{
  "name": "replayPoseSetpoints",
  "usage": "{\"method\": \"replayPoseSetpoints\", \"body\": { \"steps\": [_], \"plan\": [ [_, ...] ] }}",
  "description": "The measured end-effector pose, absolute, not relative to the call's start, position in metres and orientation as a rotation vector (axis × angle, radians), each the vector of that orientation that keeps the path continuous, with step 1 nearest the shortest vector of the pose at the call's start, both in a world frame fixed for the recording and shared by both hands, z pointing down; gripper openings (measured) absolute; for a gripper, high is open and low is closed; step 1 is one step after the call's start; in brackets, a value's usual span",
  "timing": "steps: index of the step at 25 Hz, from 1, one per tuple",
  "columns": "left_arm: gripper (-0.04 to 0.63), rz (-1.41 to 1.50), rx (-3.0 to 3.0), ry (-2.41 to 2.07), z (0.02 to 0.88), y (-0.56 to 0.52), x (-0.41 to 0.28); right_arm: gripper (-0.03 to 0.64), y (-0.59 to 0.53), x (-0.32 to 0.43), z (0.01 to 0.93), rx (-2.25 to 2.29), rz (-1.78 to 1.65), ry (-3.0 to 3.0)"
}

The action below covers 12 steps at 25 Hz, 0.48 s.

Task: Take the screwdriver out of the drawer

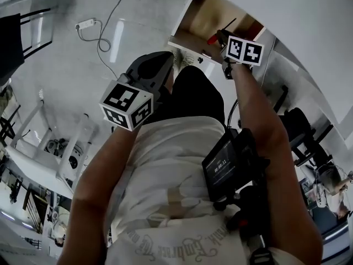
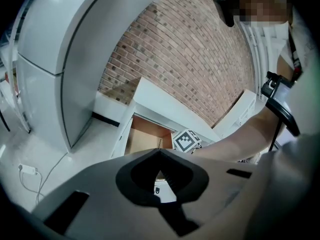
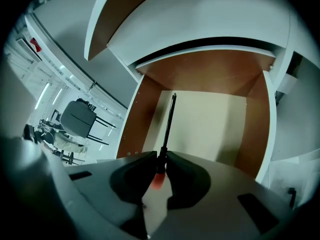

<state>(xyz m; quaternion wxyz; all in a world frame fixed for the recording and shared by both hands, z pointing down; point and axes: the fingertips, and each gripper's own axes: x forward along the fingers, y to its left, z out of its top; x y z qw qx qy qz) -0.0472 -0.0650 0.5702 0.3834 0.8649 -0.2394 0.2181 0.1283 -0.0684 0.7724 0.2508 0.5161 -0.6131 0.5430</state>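
The screwdriver (image 3: 168, 121) has a red handle and a thin black shaft. My right gripper (image 3: 162, 160) is shut on it at the top of the handle, and the shaft points out over the open drawer (image 3: 210, 126), clear of its pale floor. In the head view the right gripper (image 1: 222, 37) holds the screwdriver (image 1: 213, 39) above the drawer (image 1: 199, 22). My left gripper (image 1: 165, 59) hangs nearer my body, left of the drawer. Its jaws meet at the tips with nothing between them (image 2: 160, 151). The drawer (image 2: 145, 136) lies beyond them.
A white cabinet front (image 3: 200, 19) rises above the drawer. A power strip with a cable (image 1: 87, 24) lies on the floor. White frame furniture (image 1: 49, 148) stands at the left. A brick wall (image 2: 200, 59) is behind, and an office chair (image 3: 77, 118) is off to the side.
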Motion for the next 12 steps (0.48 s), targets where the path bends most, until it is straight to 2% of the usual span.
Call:
{"method": "replayPoseSetpoints", "body": {
  "steps": [12],
  "plan": [
    [0.021, 0.589, 2.304, -0.529, 0.534, -0.054, -0.035, 0.071, -0.047, 0.135, 0.718, 1.497, 1.461, -1.712]
  ]
}}
